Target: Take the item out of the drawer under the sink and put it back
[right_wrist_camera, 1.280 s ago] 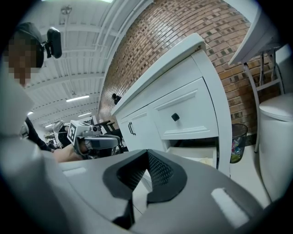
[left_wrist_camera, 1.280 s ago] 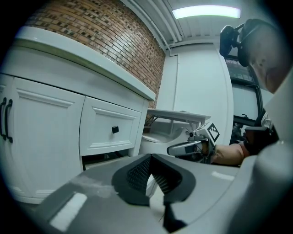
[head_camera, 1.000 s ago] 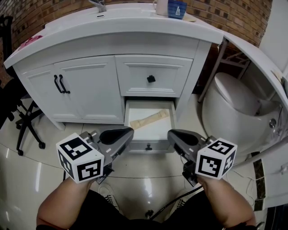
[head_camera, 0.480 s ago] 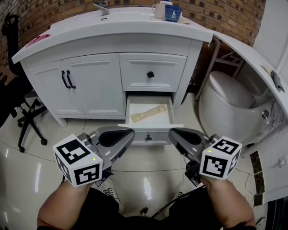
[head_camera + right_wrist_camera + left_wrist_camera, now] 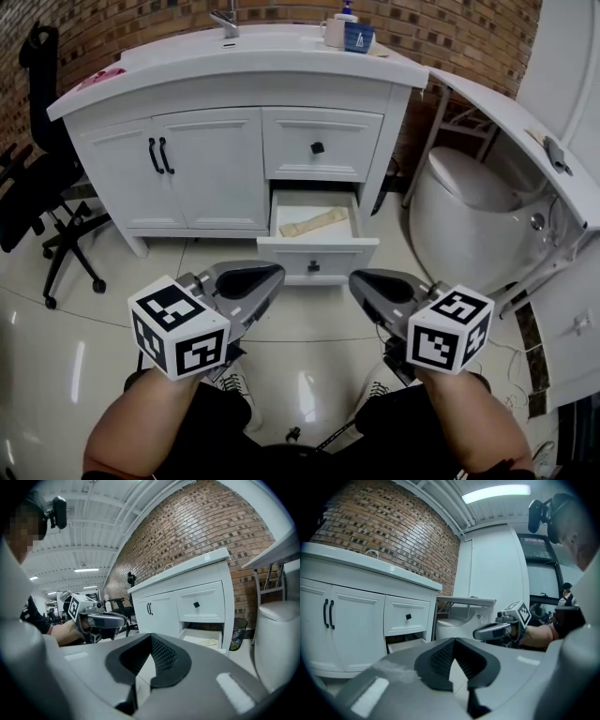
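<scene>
Two grippers idling, jaws together and empty, short of the open drawer

The left gripper (image 5: 270, 275) and right gripper (image 5: 360, 280) are gripping nothing. At 12 o'clock, well apart and about equally far from both, one open drawer (image 5: 317, 246) is holding one tan strip (image 5: 314, 223), its long axis lying 8-to-2 o'clock.
</scene>
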`<state>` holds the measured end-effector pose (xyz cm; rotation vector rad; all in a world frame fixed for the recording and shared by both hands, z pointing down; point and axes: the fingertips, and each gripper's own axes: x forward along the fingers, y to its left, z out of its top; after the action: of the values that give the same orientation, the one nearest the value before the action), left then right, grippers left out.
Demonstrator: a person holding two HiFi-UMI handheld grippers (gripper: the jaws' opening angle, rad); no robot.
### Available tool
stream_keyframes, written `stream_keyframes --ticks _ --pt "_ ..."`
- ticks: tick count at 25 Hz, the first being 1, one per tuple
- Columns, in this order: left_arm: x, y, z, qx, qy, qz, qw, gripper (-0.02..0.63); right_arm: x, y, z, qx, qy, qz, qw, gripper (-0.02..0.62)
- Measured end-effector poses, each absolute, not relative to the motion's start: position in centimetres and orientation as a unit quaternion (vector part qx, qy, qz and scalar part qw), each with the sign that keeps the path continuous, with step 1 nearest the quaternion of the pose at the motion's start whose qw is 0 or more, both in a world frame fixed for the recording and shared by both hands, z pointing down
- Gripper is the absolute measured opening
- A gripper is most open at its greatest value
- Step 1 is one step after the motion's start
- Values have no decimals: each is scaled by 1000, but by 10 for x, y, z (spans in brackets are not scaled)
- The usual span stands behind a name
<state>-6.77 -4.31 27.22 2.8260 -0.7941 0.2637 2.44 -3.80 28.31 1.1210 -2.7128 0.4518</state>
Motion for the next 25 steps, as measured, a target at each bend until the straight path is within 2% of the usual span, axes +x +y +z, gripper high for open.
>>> stream_keyframes --ticks 25 --pt "-79 -14 275 953 -276 90 88 6 13 -10 289 382 -908 142 100 3"
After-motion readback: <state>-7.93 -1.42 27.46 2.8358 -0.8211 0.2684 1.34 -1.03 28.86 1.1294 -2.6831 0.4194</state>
